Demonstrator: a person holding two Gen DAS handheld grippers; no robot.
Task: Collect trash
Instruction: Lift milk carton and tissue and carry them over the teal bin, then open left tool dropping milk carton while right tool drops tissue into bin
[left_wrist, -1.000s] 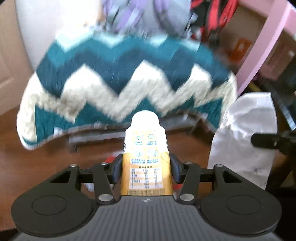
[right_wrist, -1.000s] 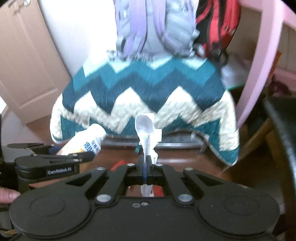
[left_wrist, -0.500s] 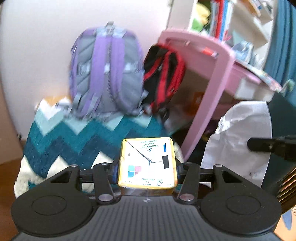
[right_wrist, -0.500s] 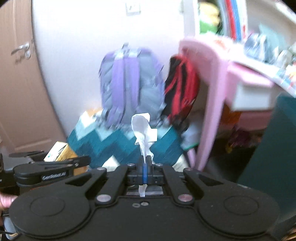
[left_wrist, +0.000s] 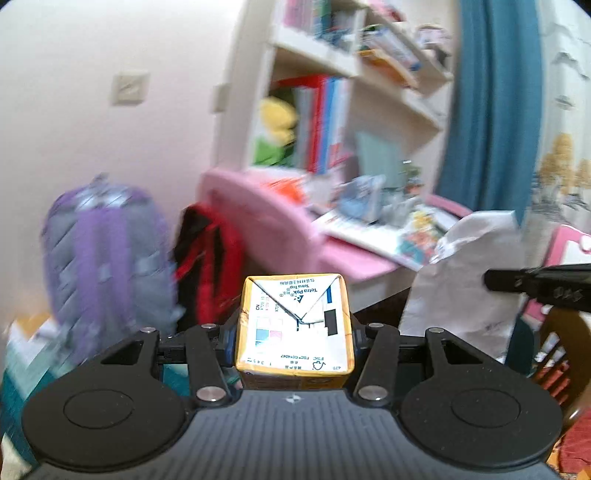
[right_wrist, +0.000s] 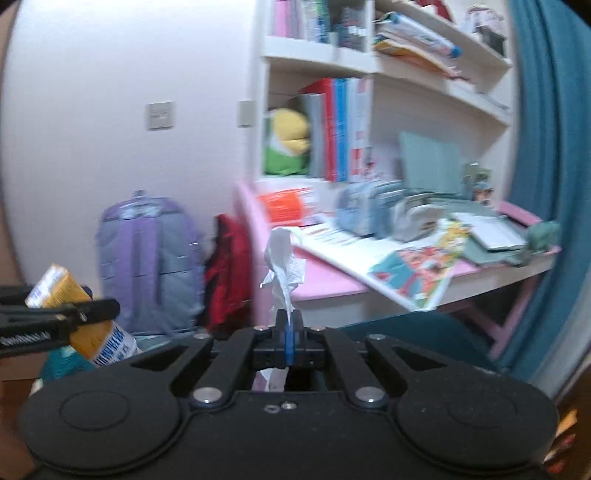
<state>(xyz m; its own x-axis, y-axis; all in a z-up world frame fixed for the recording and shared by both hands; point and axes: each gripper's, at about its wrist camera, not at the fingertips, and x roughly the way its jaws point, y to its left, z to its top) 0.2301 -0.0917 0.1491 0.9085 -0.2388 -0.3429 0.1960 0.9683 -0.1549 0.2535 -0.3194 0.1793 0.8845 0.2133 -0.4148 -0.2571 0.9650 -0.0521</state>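
Observation:
My left gripper (left_wrist: 294, 334) is shut on a yellow drink carton (left_wrist: 294, 325), whose folded bottom faces the camera. The carton also shows in the right wrist view (right_wrist: 70, 314), held between the left gripper's fingers (right_wrist: 88, 310) at the left edge. My right gripper (right_wrist: 287, 325) is shut on a crumpled white tissue (right_wrist: 282, 266) that sticks up from its jaws. The tissue also shows large in the left wrist view (left_wrist: 465, 280), with a right finger (left_wrist: 535, 282) across it. Both grippers are held up in the air, side by side.
A pink desk (right_wrist: 332, 280) covered with books and papers stands ahead, with a white bookshelf (right_wrist: 351, 110) above it. A purple backpack (right_wrist: 147, 258) and a red bag (right_wrist: 229, 273) lean on the wall. A blue curtain (right_wrist: 546, 147) hangs at the right. A dark teal chair (right_wrist: 417, 332) is below the desk.
Both grippers have risen and tilted up from the zigzag blanket on the floor to face the desk and shelves. The carton and tissue stay gripped.

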